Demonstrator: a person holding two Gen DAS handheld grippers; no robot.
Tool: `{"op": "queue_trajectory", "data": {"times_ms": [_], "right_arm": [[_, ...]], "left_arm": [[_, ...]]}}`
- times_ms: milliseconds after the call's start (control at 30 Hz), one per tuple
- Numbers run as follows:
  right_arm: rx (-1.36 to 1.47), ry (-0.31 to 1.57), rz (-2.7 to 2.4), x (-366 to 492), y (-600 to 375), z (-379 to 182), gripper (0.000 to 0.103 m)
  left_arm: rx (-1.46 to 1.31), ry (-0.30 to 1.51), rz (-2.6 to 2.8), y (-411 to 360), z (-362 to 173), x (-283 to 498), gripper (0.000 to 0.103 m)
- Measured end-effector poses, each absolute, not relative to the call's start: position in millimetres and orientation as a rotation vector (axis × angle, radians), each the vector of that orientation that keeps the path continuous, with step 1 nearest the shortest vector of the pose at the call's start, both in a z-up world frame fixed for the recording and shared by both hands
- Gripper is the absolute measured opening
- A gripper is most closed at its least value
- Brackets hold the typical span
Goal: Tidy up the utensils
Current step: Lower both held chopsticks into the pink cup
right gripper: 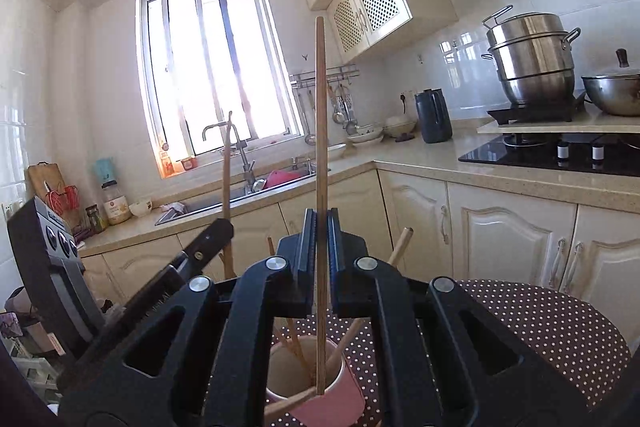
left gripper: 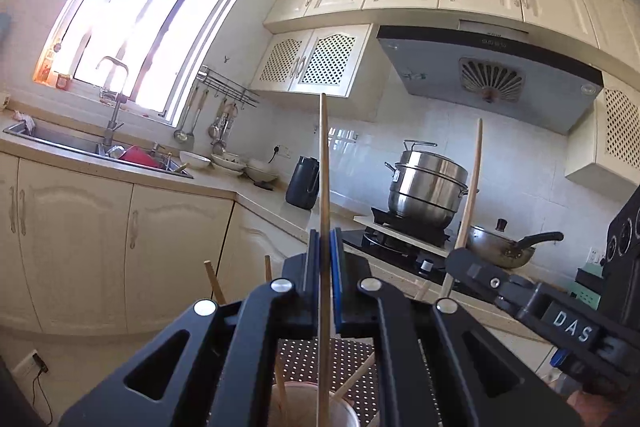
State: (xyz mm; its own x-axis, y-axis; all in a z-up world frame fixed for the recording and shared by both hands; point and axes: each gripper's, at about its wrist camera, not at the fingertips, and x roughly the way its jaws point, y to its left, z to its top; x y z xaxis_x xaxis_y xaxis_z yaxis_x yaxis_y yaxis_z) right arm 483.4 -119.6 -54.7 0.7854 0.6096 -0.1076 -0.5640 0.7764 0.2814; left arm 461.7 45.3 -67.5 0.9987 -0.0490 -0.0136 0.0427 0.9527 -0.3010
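Observation:
My left gripper [left gripper: 325, 247] is shut on a wooden chopstick [left gripper: 324, 187] held upright, its lower end over a pink cup [left gripper: 340, 411]. My right gripper [right gripper: 321, 233] is shut on another upright chopstick [right gripper: 321, 147] whose lower end is inside the pink cup [right gripper: 336, 399]. Several more chopsticks [right gripper: 296, 347] lean in the cup. The cup stands on a brown polka-dot surface [right gripper: 540, 323]. The right gripper [left gripper: 456, 259] and its chopstick [left gripper: 472, 187] show in the left wrist view. The left gripper [right gripper: 224, 227] and its chopstick [right gripper: 227, 167] show in the right wrist view.
Kitchen counter with a sink [right gripper: 240, 199], a dark kettle [right gripper: 432, 115], a steel steamer pot [right gripper: 532, 59] and a pan [right gripper: 612, 95] on the stove [right gripper: 560, 155]. Cream cabinets [right gripper: 500, 239] lie beyond the dotted surface. A black appliance [right gripper: 52, 267] stands at the left.

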Motion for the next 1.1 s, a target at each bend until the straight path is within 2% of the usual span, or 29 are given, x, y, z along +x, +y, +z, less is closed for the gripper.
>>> {"op": "queue_trajectory", "data": {"times_ms": [500, 800, 1100], "right_arm": [[0.213, 0.211, 0.716, 491.7, -114.5, -68.2, 0.006], [0.205, 0.221, 0.737, 491.9, -115.9, -70.8, 0.006], [0.221, 0.213, 0.766, 500.1, -117.2, -69.7, 0.006]], "left_arm": [[-0.300, 0.072, -0.036, 42.8, -95.3, 475.1, 0.005], [-0.309, -0.046, -0.020, 45.4, -76.4, 466.9, 0.005], [-0.299, -0.045, -0.008, 46.2, -89.1, 483.6, 0.005]]}}
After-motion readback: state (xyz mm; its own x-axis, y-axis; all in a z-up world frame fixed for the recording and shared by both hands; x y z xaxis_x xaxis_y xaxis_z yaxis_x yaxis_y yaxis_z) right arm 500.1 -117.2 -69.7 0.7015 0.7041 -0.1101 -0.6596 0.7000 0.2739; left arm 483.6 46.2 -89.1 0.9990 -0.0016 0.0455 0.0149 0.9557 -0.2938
